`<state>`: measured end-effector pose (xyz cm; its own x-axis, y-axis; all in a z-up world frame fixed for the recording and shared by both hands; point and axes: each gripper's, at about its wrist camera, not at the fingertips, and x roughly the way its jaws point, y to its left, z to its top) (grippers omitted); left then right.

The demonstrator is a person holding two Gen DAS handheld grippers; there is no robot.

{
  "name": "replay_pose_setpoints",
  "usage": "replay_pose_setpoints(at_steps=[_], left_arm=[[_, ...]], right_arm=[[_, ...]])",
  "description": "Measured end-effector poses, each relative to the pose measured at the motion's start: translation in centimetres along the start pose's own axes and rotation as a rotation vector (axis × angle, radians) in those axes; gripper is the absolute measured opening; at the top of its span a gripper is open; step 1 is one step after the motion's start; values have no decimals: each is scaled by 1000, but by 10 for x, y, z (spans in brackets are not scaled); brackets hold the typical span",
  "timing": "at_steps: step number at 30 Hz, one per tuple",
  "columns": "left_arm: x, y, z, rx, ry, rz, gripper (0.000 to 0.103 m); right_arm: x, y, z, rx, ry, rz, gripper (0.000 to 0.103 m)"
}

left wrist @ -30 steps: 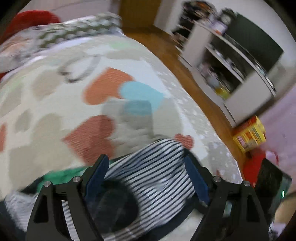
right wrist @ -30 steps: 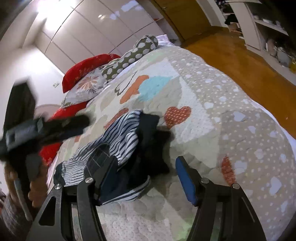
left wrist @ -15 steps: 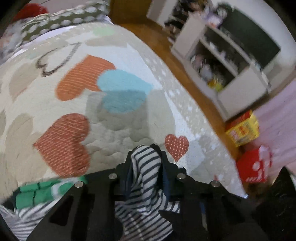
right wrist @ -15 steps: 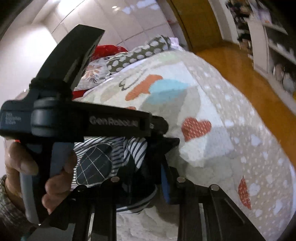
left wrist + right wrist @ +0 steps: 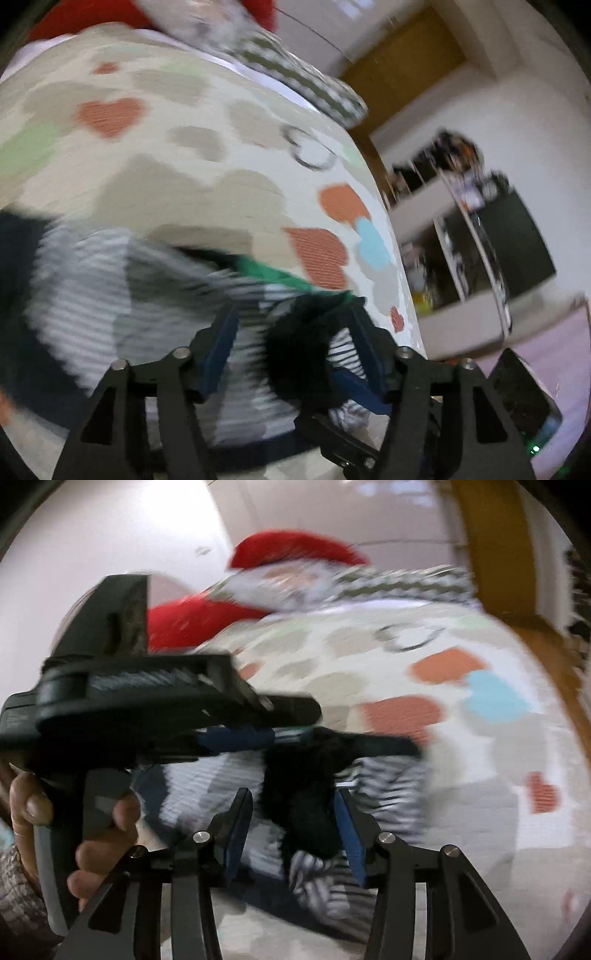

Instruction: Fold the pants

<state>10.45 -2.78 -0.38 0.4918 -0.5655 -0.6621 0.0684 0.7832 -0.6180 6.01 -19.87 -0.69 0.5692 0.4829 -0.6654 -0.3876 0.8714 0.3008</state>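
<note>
The black-and-white striped pants [image 5: 110, 295] lie bunched on the heart-patterned bedspread [image 5: 166, 155], with a green band and dark trim. They also show in the right wrist view [image 5: 388, 786]. My left gripper [image 5: 291, 332] is open, its blue pads either side of a dark fold of the pants. My right gripper [image 5: 295, 827] is open too, with a dark fold between its pads. The left gripper's body [image 5: 147, 709], held by a hand, crosses the right wrist view just above the pants. Both views are motion-blurred.
Red and patterned pillows [image 5: 295, 565] lie at the head of the bed. A white shelf unit [image 5: 461, 229] stands on the wooden floor right of the bed, beside a dark screen [image 5: 517, 236]. A wooden door [image 5: 495, 535] is at the far right.
Both grippers were shut on the pants half a second ago and now stand open. Both views have swung toward the head of the bed, and the pants lie spread further left.
</note>
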Motion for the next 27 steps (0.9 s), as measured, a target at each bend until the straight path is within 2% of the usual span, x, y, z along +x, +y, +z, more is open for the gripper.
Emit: replay_pose_setpoints(at_steps=[3, 6, 8, 10, 13, 18, 21, 24, 27], left_arm=[[-19, 18, -15, -42, -25, 27, 65], [-32, 30, -30, -56, -41, 52, 65], [-36, 33, -38, -67, -56, 64, 65], [-40, 38, -44, -78, -66, 72, 65], [-42, 43, -50, -78, -69, 80, 65], [-57, 46, -57, -65, -99, 134, 66], [-59, 48, -63, -56, -100, 158, 66], [-57, 47, -68, -51, -91, 139, 66], [-50, 34, -69, -20, -78, 102, 66]], right_arm=[[4, 25, -7, -86, 52, 68, 50], [-20, 32, -10, -84, 57, 156, 50], [-37, 23, -6, -65, 36, 97, 49], [-43, 10, 1, -47, 35, -31, 27], [-35, -7, 12, -1, 57, -140, 18], [4, -2, 20, 30, 100, -126, 16], [43, 5, 7, 25, 188, -128, 17], [43, 8, 8, 4, 201, -131, 17], [22, 8, 24, 11, 170, -78, 17]])
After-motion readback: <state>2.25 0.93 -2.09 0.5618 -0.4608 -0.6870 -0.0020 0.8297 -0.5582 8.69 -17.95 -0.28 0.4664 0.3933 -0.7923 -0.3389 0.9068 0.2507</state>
